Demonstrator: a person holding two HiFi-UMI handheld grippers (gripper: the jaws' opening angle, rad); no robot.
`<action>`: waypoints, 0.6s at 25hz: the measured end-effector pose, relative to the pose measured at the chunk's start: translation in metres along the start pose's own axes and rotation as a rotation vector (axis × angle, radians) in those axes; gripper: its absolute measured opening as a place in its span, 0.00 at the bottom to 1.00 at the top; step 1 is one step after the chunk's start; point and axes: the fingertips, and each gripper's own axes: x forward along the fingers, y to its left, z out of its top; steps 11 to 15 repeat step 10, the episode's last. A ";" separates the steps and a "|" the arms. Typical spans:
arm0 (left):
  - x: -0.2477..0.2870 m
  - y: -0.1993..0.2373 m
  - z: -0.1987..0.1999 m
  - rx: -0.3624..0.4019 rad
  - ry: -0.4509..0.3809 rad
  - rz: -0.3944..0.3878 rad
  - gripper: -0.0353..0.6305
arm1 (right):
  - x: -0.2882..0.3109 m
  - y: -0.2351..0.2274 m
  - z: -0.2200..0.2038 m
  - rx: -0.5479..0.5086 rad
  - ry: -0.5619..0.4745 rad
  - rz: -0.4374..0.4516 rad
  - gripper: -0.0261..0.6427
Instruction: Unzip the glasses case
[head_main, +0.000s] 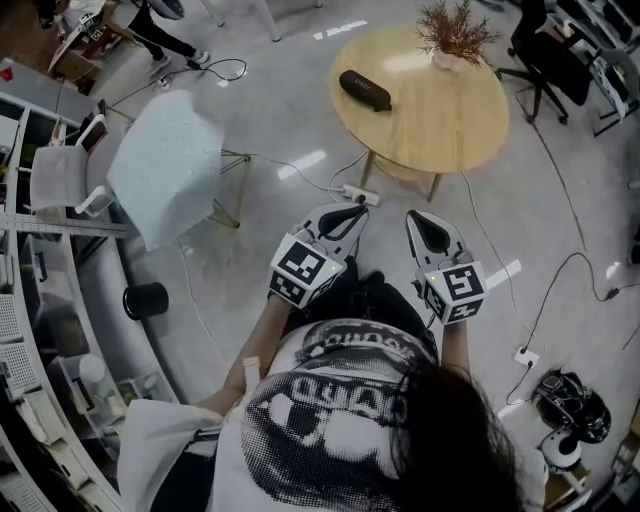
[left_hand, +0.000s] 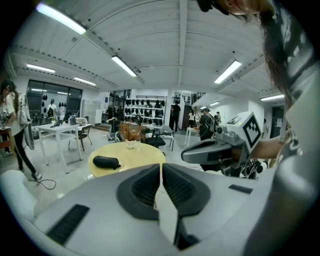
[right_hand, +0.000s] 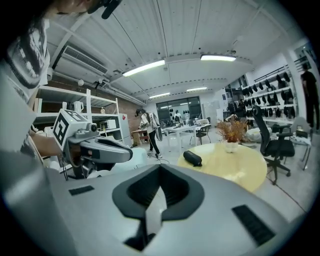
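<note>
- Distance is the story in the head view: the black oblong glasses case (head_main: 364, 90) lies on the far round wooden table (head_main: 470, 140), left of a dried plant in a white pot (head_main: 455, 38). The left gripper (head_main: 352, 212) and right gripper (head_main: 418, 218) hang near the body, well apart from the case.
- Left gripper view: jaws pressed together, nothing between them, case far off to the left.
- Right gripper view: clenched and empty too. The zip is too small to read, so this fits walking up or stepping back. Any zip work would want one gripper steadying the case.
</note>
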 end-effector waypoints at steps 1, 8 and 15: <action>0.000 -0.002 -0.001 0.000 0.000 0.000 0.08 | -0.001 0.001 -0.001 -0.001 0.000 0.003 0.03; 0.002 -0.010 -0.002 0.000 0.001 0.007 0.08 | -0.008 0.000 -0.006 -0.007 0.005 0.011 0.03; 0.003 -0.010 -0.003 0.000 -0.001 0.009 0.08 | -0.008 -0.001 -0.006 -0.008 0.005 0.016 0.03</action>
